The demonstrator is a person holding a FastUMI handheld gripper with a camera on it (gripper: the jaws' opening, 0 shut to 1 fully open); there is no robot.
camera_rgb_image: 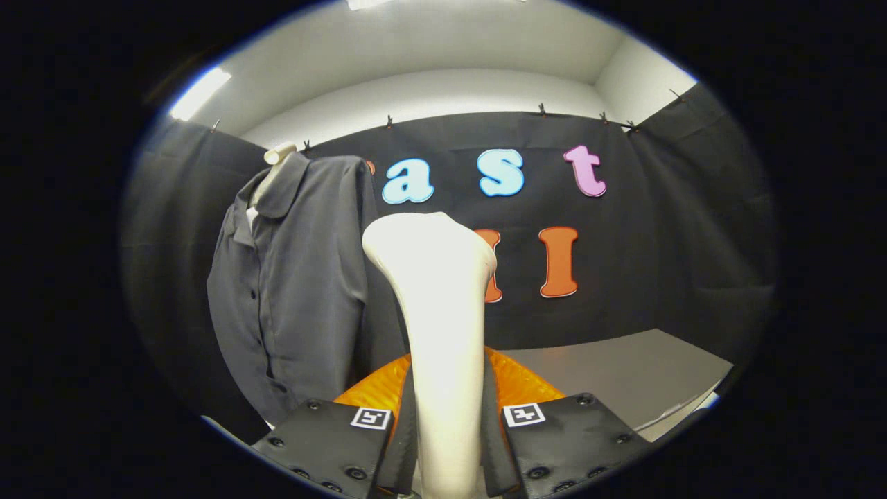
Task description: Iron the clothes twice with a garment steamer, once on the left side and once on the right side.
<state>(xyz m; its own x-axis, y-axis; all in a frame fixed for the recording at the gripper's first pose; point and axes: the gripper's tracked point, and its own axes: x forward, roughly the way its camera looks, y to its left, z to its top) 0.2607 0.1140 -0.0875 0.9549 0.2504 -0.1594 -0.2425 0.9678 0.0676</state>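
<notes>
Already gripped, no pass visible yet

Both fingers of the gripper [447, 443] pinch the garment steamer [436, 312] upright. Its head is near but apart from the grey shirt [291, 291] hanging beyond; judging so, both sides remain.

Tongs [449, 443] apparently clamp the steamer [440, 305] beside a shirt [291, 291].
</notes>
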